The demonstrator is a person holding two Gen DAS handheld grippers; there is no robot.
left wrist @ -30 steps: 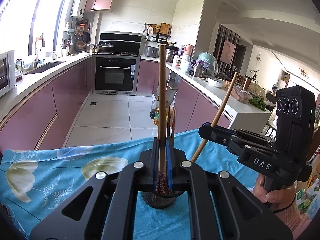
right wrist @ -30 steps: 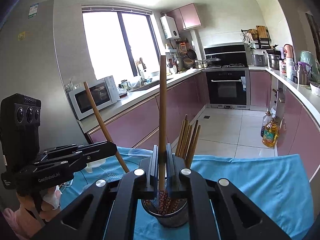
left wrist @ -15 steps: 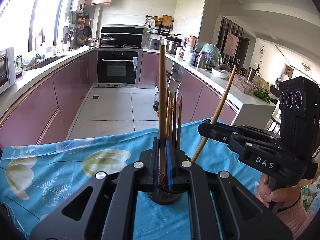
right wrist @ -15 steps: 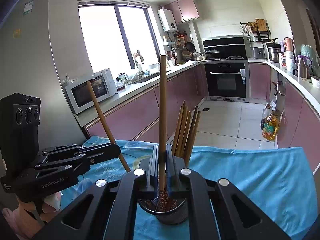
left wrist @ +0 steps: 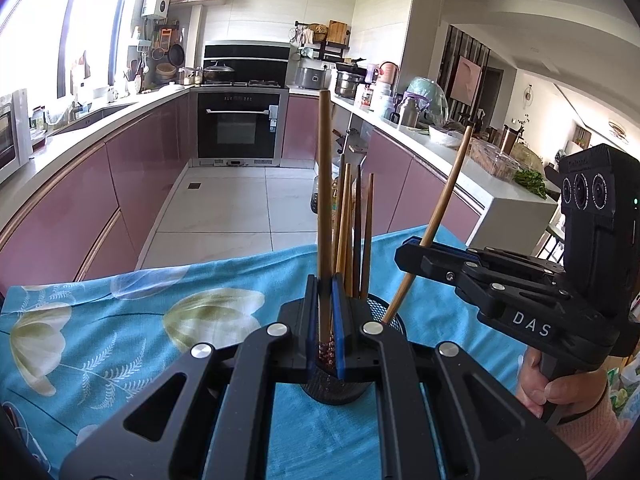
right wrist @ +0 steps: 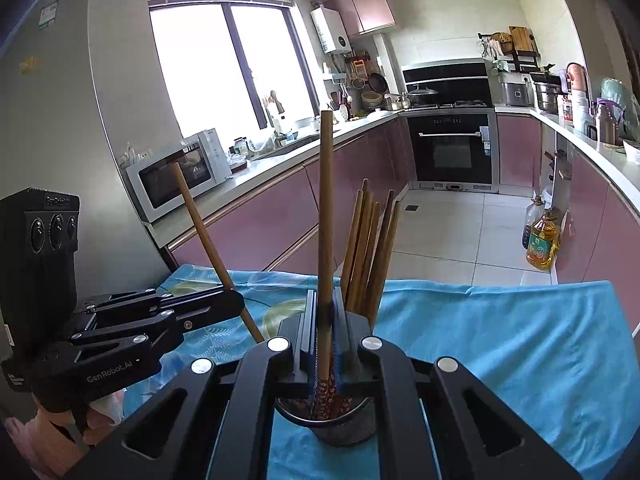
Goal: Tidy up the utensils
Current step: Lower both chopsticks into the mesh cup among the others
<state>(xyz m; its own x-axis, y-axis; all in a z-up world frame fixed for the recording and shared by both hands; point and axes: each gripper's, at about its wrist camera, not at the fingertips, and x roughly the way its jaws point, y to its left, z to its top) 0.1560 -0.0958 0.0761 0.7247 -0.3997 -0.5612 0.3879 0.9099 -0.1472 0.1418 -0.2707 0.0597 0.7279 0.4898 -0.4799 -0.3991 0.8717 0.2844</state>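
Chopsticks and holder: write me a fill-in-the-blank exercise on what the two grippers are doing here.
1. Each gripper is shut on a single ____.
2. The left gripper and right gripper hold their sticks above a black mesh ____.
3. The cloth under the holder is ____ with a pale flower print.
4. The bundle of chopsticks already in the holder stands ____.

Missing words: chopstick; holder; blue; upright
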